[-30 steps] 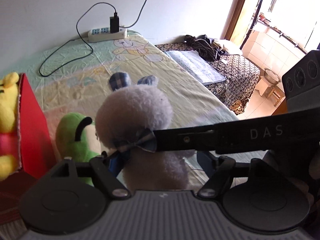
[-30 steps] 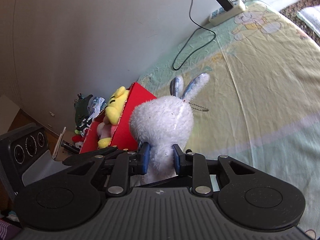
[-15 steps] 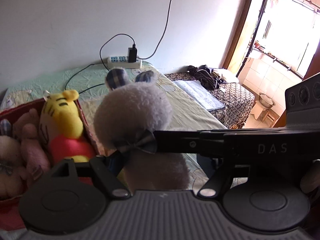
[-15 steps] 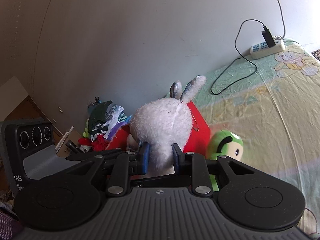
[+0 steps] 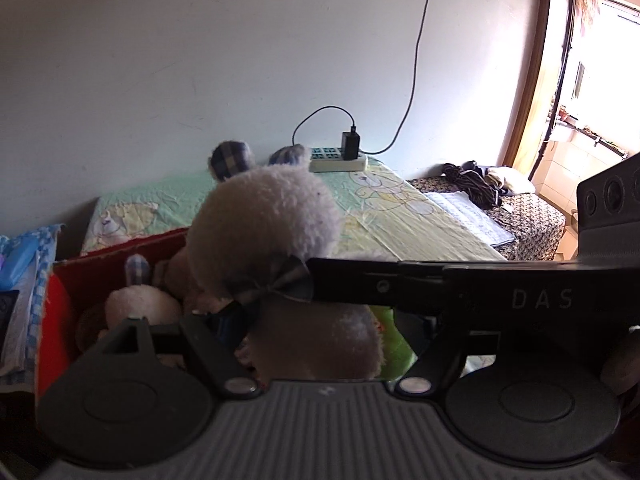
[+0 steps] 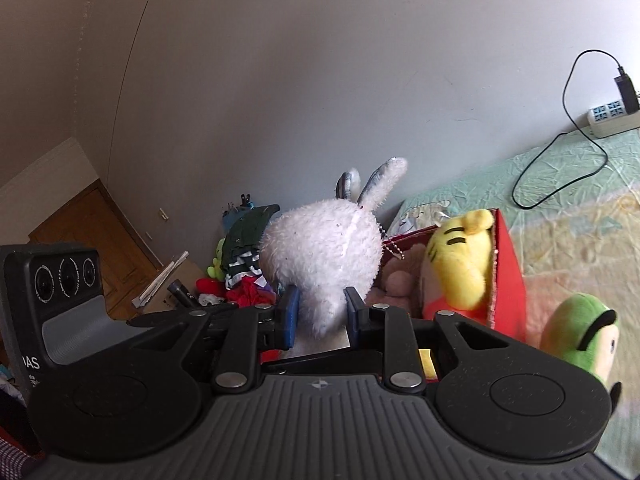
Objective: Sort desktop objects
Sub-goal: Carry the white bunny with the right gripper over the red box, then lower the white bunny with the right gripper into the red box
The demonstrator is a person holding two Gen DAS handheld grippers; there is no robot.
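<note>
Red box (image 6: 508, 276) crowded — yellow plush (image 6: 460, 264) inside, green plush (image 6: 580, 332) just beside

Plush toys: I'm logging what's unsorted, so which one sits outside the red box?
The green plush toy, on the bedsheet beside the red box; the yellow tiger plush sits inside.

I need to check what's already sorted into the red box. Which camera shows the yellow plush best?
The right wrist view. The yellow plush sits in plain sight inside the red box, striped head and body unobstructed. In the left wrist view the white bunny blocks that part of the box, so the yellow plush is not visible.
</note>
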